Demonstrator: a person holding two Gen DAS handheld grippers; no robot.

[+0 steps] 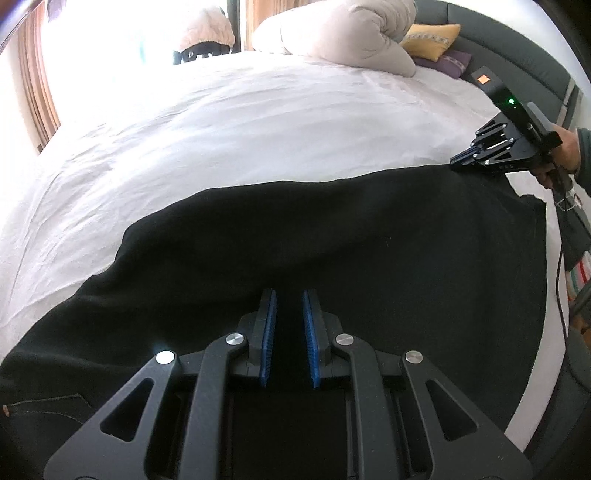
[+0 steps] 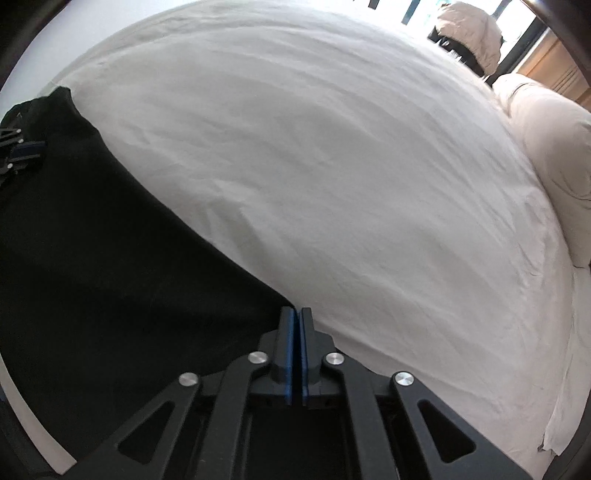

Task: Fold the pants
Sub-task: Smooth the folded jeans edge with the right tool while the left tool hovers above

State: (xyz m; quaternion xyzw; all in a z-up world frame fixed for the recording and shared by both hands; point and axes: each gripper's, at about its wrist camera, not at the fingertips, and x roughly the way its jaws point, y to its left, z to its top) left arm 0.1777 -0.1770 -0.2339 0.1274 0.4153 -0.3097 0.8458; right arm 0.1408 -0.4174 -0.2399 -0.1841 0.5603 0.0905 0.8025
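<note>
A pair of black pants (image 1: 295,236) is lying spread flat across the near side of a bed, over a wrinkled white sheet (image 1: 229,125) that is covering the rest of the mattress. In the left wrist view, a seam with a small rivet is showing at the pants' left end, low in the frame.

The left gripper (image 1: 289,314) is hovering over the middle of the dark cloth, its blue-padded fingers (image 1: 269,332) standing a narrow gap apart with nothing between them. From the right wrist view this gripper (image 2: 22,153) is appearing only at the far left edge, above the far end of the pants (image 2: 110,258).

Toward the right, the right gripper (image 1: 466,159) is sitting at the upper edge of the pants, held by the person's hand (image 1: 563,155). A green light is glowing on its body. In its own view the right gripper (image 2: 296,314) is showing its blue fingers (image 2: 290,354) pressed nearly together right at the corner where the black cloth is meeting the sheet (image 2: 332,166); whether cloth is pinched between them cannot be told.

Past the sheet, a rolled pale duvet (image 1: 343,33) is resting at the head of the bed, with a yellow pillow (image 1: 430,40) and a purple cushion (image 1: 445,62) just beside it, against a dark headboard (image 1: 517,48).
</note>
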